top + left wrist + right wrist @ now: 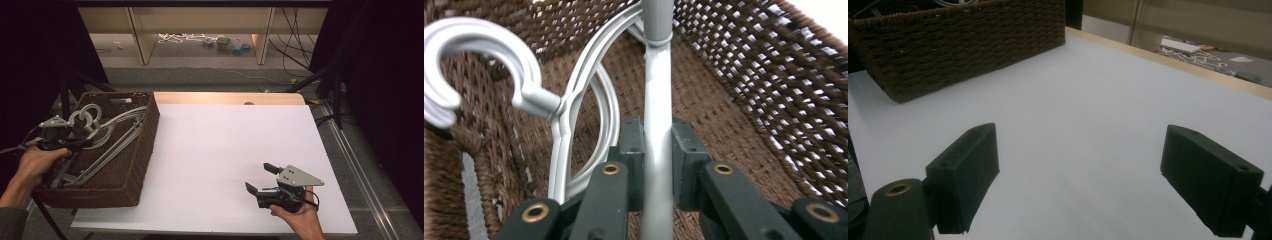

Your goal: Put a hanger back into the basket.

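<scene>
A dark brown woven basket (142,150) stands at the table's left and holds several grey plastic hangers (107,132). My left gripper (82,144) reaches into it from the left. In the left gripper view its pads are pressed on the straight bar of one grey hanger (658,115), which runs up between them; the left gripper (657,145) is shut on that bar. A curved hanger hook (489,55) lies to the left of it. My right gripper (261,178) rests low over the white table near the front right, jaws wide apart with nothing between them, as the right gripper (1080,175) view confirms.
The white table top (225,150) spreads between the basket (958,45) and the right hand. A wooden strip (230,98) edges the table's far side. Beyond it stand wooden shelf legs and cables on the floor. Dark curtains hang at both sides.
</scene>
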{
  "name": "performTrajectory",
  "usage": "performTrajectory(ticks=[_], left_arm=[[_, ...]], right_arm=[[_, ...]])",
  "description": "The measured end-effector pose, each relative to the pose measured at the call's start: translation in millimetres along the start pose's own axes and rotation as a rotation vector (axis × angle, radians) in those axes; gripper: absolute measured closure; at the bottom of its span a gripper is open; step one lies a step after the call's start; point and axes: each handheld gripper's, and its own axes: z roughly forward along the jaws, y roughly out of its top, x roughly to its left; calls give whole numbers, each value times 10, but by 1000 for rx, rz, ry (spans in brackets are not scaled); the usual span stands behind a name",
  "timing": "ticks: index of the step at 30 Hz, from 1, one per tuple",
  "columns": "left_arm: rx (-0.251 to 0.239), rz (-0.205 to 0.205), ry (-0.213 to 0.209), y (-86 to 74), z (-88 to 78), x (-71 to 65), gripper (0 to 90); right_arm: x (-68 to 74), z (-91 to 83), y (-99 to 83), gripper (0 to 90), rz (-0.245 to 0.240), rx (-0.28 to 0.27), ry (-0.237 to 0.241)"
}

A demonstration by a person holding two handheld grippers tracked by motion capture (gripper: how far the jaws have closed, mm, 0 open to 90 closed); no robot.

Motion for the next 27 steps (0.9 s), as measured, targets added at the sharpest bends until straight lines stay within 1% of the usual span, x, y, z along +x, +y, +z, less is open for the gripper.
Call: performTrajectory(ticks=[1,2,3,4,5,6,7,8,10,11,12,13,14,15,16,17,18,19,20,21,22,23,25,27], left_arm=[[8,-21,23,3,17,3,776],[21,-44,27,9,20,18,771],[23,-54,31,7,27,33,766],[25,-57,41,7,31,34,758],[29,-71,61,9,47,20,749],[38,-70,71,10,56,17,735],[35,-72,94,10,77,8,727],[44,-74,97,13,85,9,719],[41,-101,102,15,106,-1,707],[39,-106,119,14,114,-2,700],[38,-106,122,13,120,1,691],[39,-106,135,12,131,-3,684],[49,-107,139,13,134,-3,673],[41,-111,145,8,146,-4,666],[57,-114,151,10,143,-1,660],[72,-128,155,8,140,6,652],[78,-133,159,6,137,14,637],[75,-144,156,-4,136,25,621],[65,-156,152,-13,139,32,607],[72,-166,155,-17,130,42,597],[77,-172,161,-17,125,46,587],[78,-190,173,-16,115,52,575],[65,-221,179,-13,102,66,514],[40,-247,202,6,59,65,468]], right_arm=[[0,1,0,164,-1,0,-1],[1,1,-1,164,-5,-1,-2],[4,-12,1,164,-2,12,-5],[3,-2,-1,164,0,1,0],[-1,-1,-1,165,-4,-1,-1],[-3,-1,-1,164,-3,-3,-3],[-6,-1,-1,164,-4,-2,-3],[-6,-2,-3,164,-3,-1,-3],[-6,-1,-1,164,-6,0,0],[-2,-2,0,164,-2,3,1],[-1,-2,0,164,-3,3,2],[-1,-2,0,164,-3,3,3],[-1,-2,-1,164,-2,3,2],[-5,-1,-1,164,-5,0,0],[-4,0,-1,164,-2,0,-2],[-7,0,-3,164,-3,2,-3],[-7,-3,-5,164,0,4,-4],[-7,-4,-6,164,0,5,-4],[-1,-16,-2,165,13,26,0],[-2,-14,-2,164,12,25,-1],[-11,-8,-3,164,-4,15,-8],[-10,-7,-3,164,-2,15,-6],[-9,4,-7,165,-4,6,-3],[-10,4,-5,164,-5,5,-6]])
